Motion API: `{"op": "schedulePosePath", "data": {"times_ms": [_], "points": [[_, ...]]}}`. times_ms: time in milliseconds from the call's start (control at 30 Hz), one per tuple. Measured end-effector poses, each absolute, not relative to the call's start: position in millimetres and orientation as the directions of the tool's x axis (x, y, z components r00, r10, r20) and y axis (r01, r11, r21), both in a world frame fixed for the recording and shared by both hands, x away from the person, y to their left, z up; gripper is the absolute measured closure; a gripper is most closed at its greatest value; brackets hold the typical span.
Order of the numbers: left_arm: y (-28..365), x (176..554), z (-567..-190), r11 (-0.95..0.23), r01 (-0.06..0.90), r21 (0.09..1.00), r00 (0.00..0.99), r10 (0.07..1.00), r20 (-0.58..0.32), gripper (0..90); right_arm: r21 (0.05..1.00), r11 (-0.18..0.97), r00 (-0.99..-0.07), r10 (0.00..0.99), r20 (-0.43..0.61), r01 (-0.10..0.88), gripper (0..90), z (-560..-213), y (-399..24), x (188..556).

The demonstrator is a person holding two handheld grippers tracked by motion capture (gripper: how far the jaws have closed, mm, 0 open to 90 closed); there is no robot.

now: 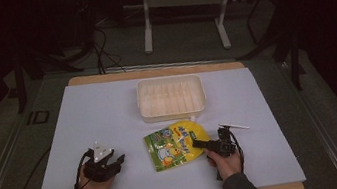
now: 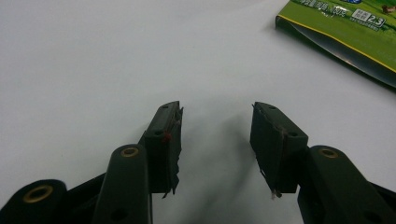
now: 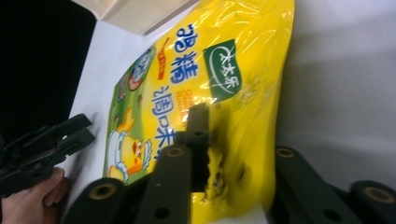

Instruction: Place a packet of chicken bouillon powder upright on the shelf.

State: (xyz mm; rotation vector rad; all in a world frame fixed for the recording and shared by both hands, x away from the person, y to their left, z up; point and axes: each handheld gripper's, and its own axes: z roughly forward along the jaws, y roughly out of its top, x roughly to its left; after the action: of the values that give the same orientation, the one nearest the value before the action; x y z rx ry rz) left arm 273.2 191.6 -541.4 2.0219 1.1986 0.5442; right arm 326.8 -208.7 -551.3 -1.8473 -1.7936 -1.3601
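We see one yellow pouch below the tray, its edge pinched by our right gripper, one jaw hidden beneath; left gripper gapes empty.

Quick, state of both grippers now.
Left gripper: open, nothing between its jaws.
Right gripper: closed on the yellow pouch's edge.

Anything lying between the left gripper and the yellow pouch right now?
No. In the high view only bare white mat separates the left gripper from the yellow pouch; the left gripper view shows the same bare stretch ahead of its open jaws.
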Motion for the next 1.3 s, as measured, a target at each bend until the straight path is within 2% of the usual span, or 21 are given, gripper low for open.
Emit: {"op": "schedulePosePath", "data": {"times_ms": [200, 600, 1300], "points": [[191.6, 273.0, -541.3, -0.312, 0.574, 0.757, 0.482, 0.876, -0.004, 53.0, 0.406, -0.24, -0.17, 0.643, 0.747, 0.882, 89.6, -550.9, -205.9, 330.1], [191.6, 272.8, -541.0, -0.312, 0.574, 0.757, 0.484, 0.875, -0.006, 53.1, 0.529, -0.158, -0.31, 0.658, 0.686, 0.834, 90.0, -509.1, -197.6, 317.8], [192.4, 272.8, -540.9, -0.301, 0.577, 0.759, 0.476, 0.879, -0.014, 53.0, 0.595, -0.091, -0.393, 0.67, 0.63, 0.799, 90.0, -478.8, -190.4, 317.0]]}}
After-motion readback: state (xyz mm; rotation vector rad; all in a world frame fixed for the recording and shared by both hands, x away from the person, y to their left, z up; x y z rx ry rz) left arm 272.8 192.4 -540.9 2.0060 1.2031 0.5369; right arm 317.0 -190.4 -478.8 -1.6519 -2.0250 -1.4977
